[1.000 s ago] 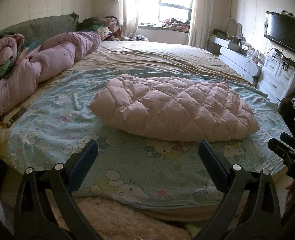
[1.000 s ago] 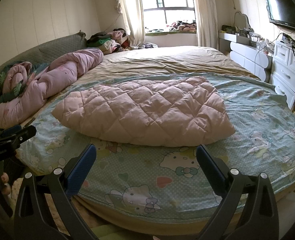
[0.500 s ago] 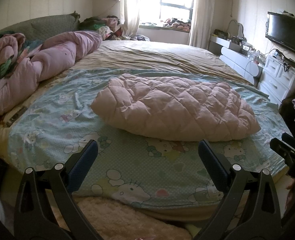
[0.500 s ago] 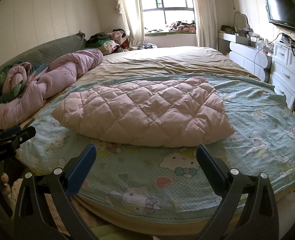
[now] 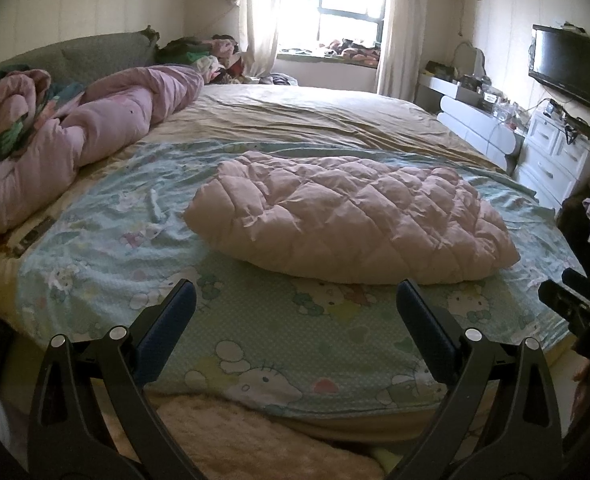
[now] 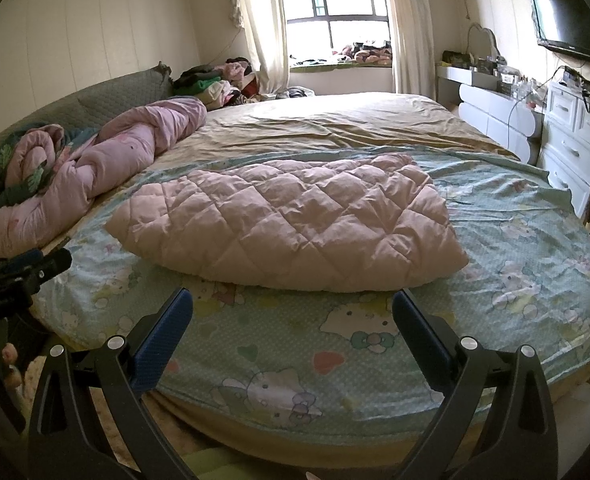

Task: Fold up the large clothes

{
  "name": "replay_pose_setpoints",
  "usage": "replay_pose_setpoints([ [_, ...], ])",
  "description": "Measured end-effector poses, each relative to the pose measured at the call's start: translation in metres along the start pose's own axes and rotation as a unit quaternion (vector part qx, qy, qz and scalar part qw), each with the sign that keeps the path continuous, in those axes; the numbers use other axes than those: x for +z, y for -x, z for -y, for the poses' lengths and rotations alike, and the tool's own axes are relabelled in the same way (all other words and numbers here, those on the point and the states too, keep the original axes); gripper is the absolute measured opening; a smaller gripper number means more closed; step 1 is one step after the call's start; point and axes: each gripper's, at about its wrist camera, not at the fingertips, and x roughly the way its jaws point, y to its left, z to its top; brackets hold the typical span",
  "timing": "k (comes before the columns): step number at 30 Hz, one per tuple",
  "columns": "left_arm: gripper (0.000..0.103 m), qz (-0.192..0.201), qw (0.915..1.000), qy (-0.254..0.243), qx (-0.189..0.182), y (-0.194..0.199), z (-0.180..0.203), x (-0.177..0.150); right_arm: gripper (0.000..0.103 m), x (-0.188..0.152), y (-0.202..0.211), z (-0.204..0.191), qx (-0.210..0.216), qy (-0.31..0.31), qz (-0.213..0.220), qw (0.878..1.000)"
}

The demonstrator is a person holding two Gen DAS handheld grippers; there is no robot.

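A pink quilted puffy garment [image 5: 351, 216] [image 6: 291, 220] lies folded into a compact bundle on the light blue cartoon-print sheet [image 5: 107, 248] [image 6: 515, 264] of a round bed. My left gripper [image 5: 295, 300] hangs open over the near edge of the bed, a short way in front of the bundle, holding nothing. My right gripper [image 6: 293, 306] is also open and empty, just short of the bundle's near edge. Each gripper shows at the side of the other's view: the right gripper [image 5: 575, 304], the left gripper [image 6: 27, 268].
A rolled pink duvet [image 5: 95, 132] [image 6: 107, 156] lies along the left by the grey headboard [image 6: 107, 96]. Clothes pile [image 6: 215, 80] near the window. White drawers [image 6: 575, 136] and a wall TV [image 5: 567, 64] stand right. A fluffy rug [image 5: 223, 436] lies below the bed edge.
Both views have shifted only slightly; the bundle sits a touch higher in the left wrist view. Both grippers stay open and the garment has not moved.
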Motion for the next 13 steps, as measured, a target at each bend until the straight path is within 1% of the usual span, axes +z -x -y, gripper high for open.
replay_pose_setpoints([
  [4,0.094,-0.012,0.9998,0.016,0.008,-0.006,-0.007,0.0,0.099,-0.003,0.002,0.004,-0.007,-0.009,-0.003,1.0],
  [8,0.094,-0.026,0.9989,0.033,0.019,-0.015,-0.023,-0.002,0.099,-0.016,0.001,0.024,-0.034,-0.035,-0.008,0.999],
  [12,0.094,-0.039,0.9974,0.048,0.037,-0.028,-0.047,-0.004,0.099,-0.035,0.002,0.07,-0.097,-0.091,-0.016,0.991],
  [13,0.094,-0.041,0.9964,0.053,0.051,-0.034,-0.059,-0.004,0.099,-0.042,0.003,0.089,-0.13,-0.109,-0.017,0.985],
])
